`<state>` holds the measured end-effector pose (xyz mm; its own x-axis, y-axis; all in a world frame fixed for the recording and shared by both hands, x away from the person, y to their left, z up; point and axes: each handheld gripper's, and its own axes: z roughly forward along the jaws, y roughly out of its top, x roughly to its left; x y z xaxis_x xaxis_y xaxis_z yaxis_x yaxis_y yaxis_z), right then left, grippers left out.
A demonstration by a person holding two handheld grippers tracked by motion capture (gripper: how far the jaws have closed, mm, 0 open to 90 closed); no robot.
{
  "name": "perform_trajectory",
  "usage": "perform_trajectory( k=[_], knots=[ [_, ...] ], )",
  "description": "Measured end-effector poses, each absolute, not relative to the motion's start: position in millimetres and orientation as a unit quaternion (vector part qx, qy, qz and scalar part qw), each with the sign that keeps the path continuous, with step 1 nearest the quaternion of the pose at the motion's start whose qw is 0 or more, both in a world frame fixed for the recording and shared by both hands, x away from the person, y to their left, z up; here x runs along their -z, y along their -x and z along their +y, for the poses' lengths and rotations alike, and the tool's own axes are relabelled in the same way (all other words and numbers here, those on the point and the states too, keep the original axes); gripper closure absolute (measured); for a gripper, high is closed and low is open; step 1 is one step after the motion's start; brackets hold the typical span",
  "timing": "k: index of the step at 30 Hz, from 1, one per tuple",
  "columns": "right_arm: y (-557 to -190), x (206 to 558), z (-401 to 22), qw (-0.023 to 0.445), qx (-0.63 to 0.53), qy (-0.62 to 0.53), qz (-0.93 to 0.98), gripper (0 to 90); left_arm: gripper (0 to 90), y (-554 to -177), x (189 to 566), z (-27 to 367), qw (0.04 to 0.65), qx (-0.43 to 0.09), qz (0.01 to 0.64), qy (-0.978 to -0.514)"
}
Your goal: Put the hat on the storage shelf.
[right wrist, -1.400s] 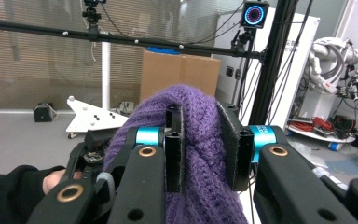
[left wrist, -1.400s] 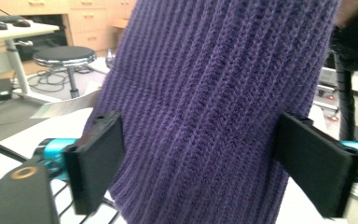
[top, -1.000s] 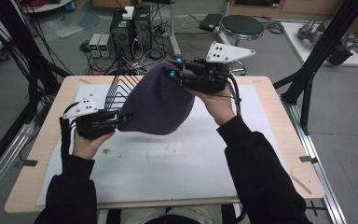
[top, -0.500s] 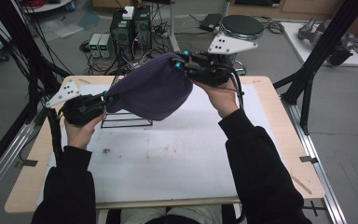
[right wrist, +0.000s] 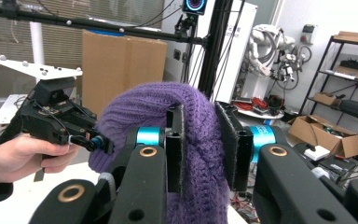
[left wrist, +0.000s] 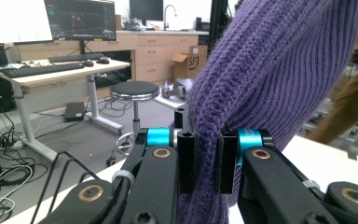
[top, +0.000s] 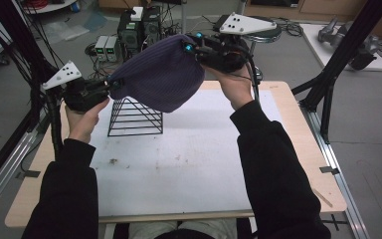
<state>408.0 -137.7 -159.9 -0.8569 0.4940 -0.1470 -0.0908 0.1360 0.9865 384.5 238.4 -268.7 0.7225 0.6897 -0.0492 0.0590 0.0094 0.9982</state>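
Observation:
A purple knitted hat (top: 161, 79) hangs stretched in the air between both grippers, above a black wire stand (top: 135, 118) on the white table mat (top: 179, 164). My left gripper (top: 110, 88) is shut on the hat's left edge; in the left gripper view the knit (left wrist: 242, 70) is pinched between its pads (left wrist: 187, 161). My right gripper (top: 191, 44) is shut on the hat's upper right edge, and the right gripper view has the folded knit (right wrist: 200, 154) clamped between its jaws. The left gripper (right wrist: 93, 141) and the hand that holds it appear beyond the hat in that view.
The wire stand sits at the mat's back left, its top partly hidden under the hat. Black frame poles (top: 343, 55) rise at both table sides. Electronics boxes (top: 138, 27) and a stool (top: 263, 35) stand on the floor behind the table.
Both hands have lifted the hat up and off the wire stand, which now stands uncovered on the mat. The hat is pulled wider between the grippers.

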Motion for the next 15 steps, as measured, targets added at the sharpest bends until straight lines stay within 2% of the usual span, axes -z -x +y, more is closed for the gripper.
perform_trajectory(
  k=[10, 15],
  knots=[
    [-416.8, 153.0, -118.3, 0.234, -0.625, -0.150, 0.730, 74.2, 82.9, -397.7, 273.7, 247.4, 0.645, -0.239, 0.300, -0.661],
    [-419.4, 151.3, -106.3, 0.235, -0.614, -0.146, 0.739, 74.0, 82.8, -399.1, 282.6, 253.1, 0.642, -0.260, 0.307, -0.653]
  ],
)
